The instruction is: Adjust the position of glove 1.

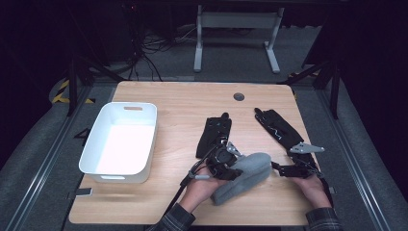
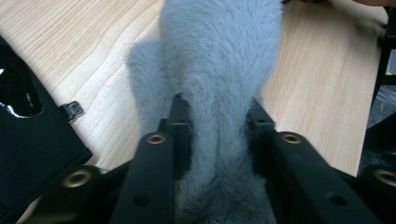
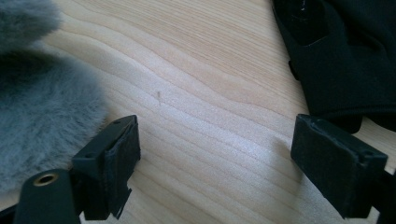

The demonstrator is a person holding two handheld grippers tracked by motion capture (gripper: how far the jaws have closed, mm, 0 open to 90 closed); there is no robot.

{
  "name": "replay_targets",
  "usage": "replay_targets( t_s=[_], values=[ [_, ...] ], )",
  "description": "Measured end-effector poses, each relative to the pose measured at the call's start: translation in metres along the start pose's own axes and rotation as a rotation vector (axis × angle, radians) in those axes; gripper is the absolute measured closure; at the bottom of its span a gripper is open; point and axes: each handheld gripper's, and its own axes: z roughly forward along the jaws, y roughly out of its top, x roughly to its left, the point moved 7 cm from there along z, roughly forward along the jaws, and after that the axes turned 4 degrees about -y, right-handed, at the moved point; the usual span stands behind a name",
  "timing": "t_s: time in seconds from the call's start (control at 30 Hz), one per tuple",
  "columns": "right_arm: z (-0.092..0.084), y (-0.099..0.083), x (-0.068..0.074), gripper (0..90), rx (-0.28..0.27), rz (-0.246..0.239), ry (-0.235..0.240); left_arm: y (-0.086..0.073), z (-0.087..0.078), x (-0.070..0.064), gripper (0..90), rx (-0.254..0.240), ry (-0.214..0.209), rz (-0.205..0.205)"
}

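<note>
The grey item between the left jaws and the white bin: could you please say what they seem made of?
Grey item: soft plush or fleece, seemingly; fuzzy matte nap, pinched in by the jaws. White bin: probably moulded plastic; smooth, faintly glossy walls with a cut-out handle.

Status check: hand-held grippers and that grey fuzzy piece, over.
Left hand-held gripper clamped on grey fuzzy item. Right hand-held gripper open, empty. Black gloves nearby; white bin left.

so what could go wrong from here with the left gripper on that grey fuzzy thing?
1. The left gripper pinches only a fold of the grey fuzzy item; soft pile may slip out when it is lifted.
2. The item's far part lies on the table beside the open right gripper; a drag could snag it there.
3. A black glove lies close by and could get swept along.
</note>
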Motion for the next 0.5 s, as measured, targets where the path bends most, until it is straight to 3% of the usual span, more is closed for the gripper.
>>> replay_targets(
  t_s=[0.13, 0.27, 0.5],
  values=[
    [0.000, 0.000, 0.000, 16.3, 0.000, 0.000, 0.000, 0.001, -0.003, -0.001, 49.4, -0.005, -0.027, 0.009],
    [0.000, 0.000, 0.000, 16.3, 0.000, -0.001, -0.001, 0.006, -0.012, -0.004, 39.7, -0.027, -0.052, 0.033],
    [0.000, 0.000, 0.001, 16.3, -0.001, -0.001, 0.000, 0.021, -0.024, 0.010, 26.4, -0.065, -0.031, 0.068]
  ],
)
